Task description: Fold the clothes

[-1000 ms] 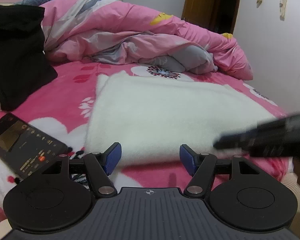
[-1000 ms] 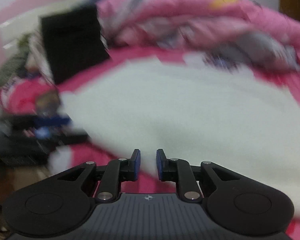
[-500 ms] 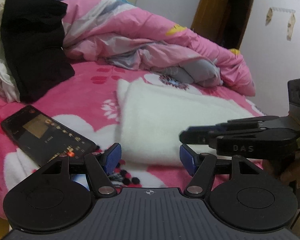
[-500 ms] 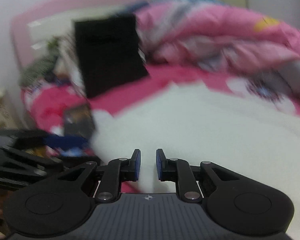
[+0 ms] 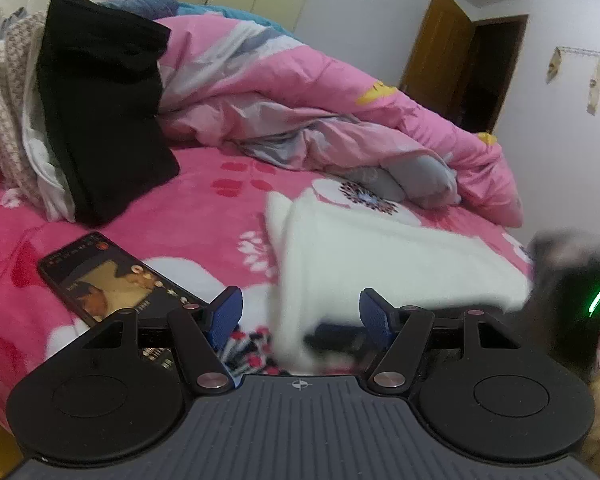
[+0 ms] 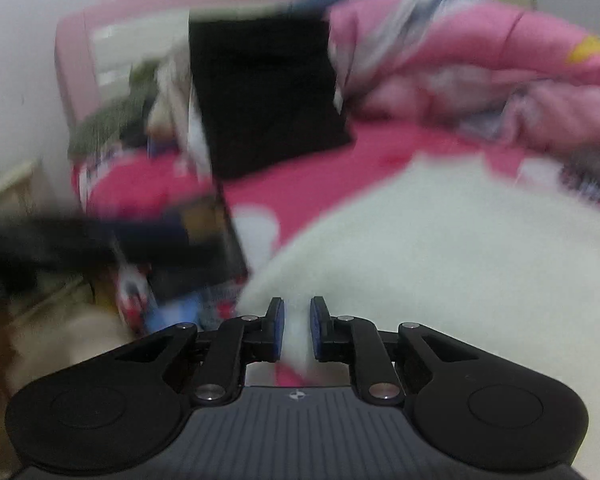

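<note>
No brand name or label can be made out; the lit screen of the phone (image 5: 112, 280) carries a picture and small lines of writing, but these are too small to be read. The phone is laid flat on the pink flowered bed (image 5: 204, 208), to the left of the white towel (image 5: 380, 252), which is spread folded on the bed in front of the heaped pink quilt (image 5: 300, 92). A folded black garment (image 5: 100, 108) is propped on a pile of other clothes at the far left of the bed. The left hand-held gripper (image 5: 300, 316) is held low over the near edge of the bed, tilted gently downward, with its jaws standing fairly wide; a near corner of the towel is seen between the blue pads, though neither pad is pressed against it. The right hand-held gripper (image 6: 297, 328) is angled down at the near left corner of the towel (image 6: 440, 264), and its jaws are drawn close together with only a narrow gap, in which a strip of white cloth is seen; whether the pads actually pinch it cannot be told, as the view is blurred. In the left wrist view the right hand-held gripper's dark body is seen at the right edge, with a green light lit on it.
</note>
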The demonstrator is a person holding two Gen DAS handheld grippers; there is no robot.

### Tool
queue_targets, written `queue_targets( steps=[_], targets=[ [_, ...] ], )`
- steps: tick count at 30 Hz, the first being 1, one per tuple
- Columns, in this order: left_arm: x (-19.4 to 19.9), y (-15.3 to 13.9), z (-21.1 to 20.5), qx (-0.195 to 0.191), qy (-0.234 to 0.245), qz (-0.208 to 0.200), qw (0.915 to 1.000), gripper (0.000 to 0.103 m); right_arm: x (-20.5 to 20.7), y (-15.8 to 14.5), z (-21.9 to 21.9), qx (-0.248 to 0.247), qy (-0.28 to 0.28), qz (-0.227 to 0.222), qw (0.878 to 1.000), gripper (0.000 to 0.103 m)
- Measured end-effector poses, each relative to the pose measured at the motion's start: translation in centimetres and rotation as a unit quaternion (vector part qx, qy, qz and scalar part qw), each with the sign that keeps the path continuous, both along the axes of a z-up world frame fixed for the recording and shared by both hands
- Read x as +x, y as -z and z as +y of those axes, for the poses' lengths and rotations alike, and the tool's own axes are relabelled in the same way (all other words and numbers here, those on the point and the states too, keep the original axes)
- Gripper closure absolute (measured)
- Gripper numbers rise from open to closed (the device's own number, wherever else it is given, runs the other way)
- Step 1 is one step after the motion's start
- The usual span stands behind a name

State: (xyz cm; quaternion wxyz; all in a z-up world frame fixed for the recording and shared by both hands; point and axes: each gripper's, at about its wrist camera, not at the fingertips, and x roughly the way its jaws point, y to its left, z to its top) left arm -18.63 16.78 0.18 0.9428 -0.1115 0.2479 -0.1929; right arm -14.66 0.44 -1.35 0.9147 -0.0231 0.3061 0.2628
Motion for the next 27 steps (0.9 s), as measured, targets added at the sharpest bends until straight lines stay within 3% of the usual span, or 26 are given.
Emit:
queue_targets(
  steps=[3, 6, 8, 11, 15, 21, 24, 27],
  targets=[
    [-0.1, -0.5, 0.2, 0.005, -0.006, -0.009, 0.9999, 0.038, -0.1, -0.7, -0.4, 0.019, 0.001, -0.002, 1.0, 0.088],
    [-0.3, -1.0, 0.4, 0.0, -0.014, -0.02, 0.9997, 0.038, -1.0, -1.2, 0.1, 0.035, -0.028, -0.032, 0.998, 0.088],
    [-0.3, -1.1, 0.5, -0.005, -0.02, -0.023, 0.9995, 0.036, -0.7, 0.3, 0.9, 0.024, -0.041, -0.015, 0.999, 0.087],
    [0.1, -1.2, 0.0, -0.002, -0.019, -0.019, 0.9996, 0.036, -1.8, 0.8, 1.6, -0.004, -0.045, -0.049, 0.998, 0.086],
    [1.0, -1.4, -1.7, -0.004, -0.007, -0.023, 0.9997, 0.036, -3.2, -1.3, 0.1, 0.005, -0.036, -0.078, 0.996, 0.087],
    [3.5, -0.9, -6.1, 0.007, 0.041, -0.019, 0.999, 0.035, -4.3, -2.8, -8.2, -0.005, 0.105, -0.084, 0.991, 0.086],
    [5.3, 0.1, -8.6, 0.022, 0.055, -0.011, 0.9982, 0.035, -4.4, -3.6, -12.3, -0.014, 0.187, -0.092, 0.978, 0.086],
    [7.2, 1.7, -10.0, 0.044, 0.04, 0.012, 0.9982, 0.035, -4.1, -3.5, -16.0, -0.016, 0.263, -0.083, 0.961, 0.086]
  ],
)
